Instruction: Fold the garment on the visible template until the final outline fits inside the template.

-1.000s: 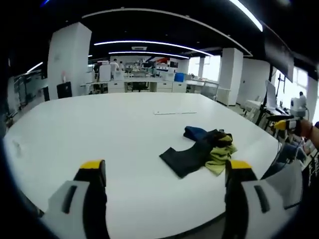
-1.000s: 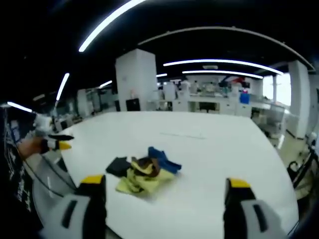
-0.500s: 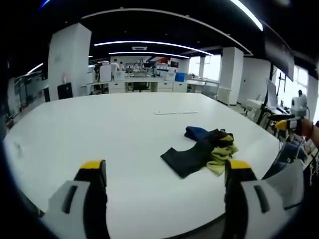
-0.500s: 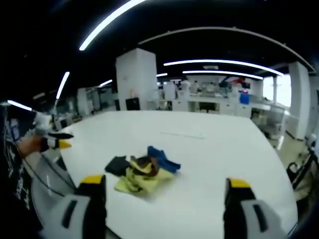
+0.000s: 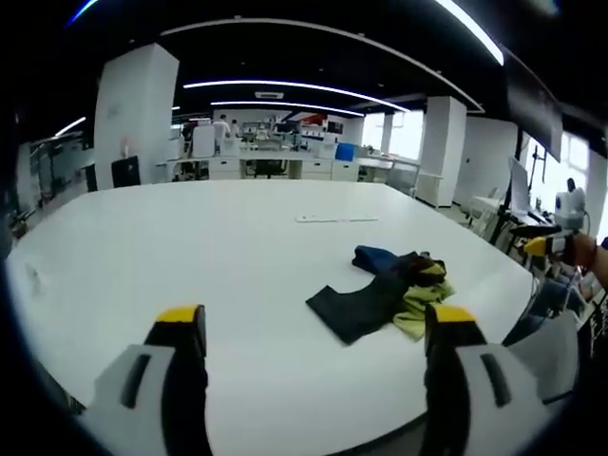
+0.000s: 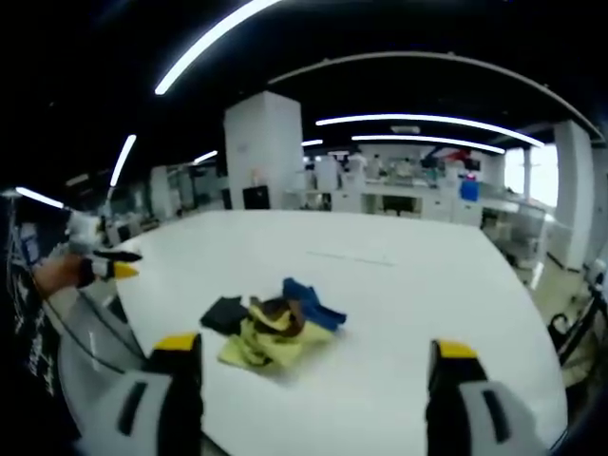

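Garments (image 5: 388, 293) lie beyond open left hand-held gripper (image 5: 314, 328).

Each hand-held gripper (image 5: 315, 328) (image 6: 309, 359) has grey jaws with black inner faces and yellow tips.

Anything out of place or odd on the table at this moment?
Yes: the clothes lie in a crumpled heap of dark, yellow and blue pieces near the edge of the white table, not spread flat. Both tongs, left and right, are open and apart from it.
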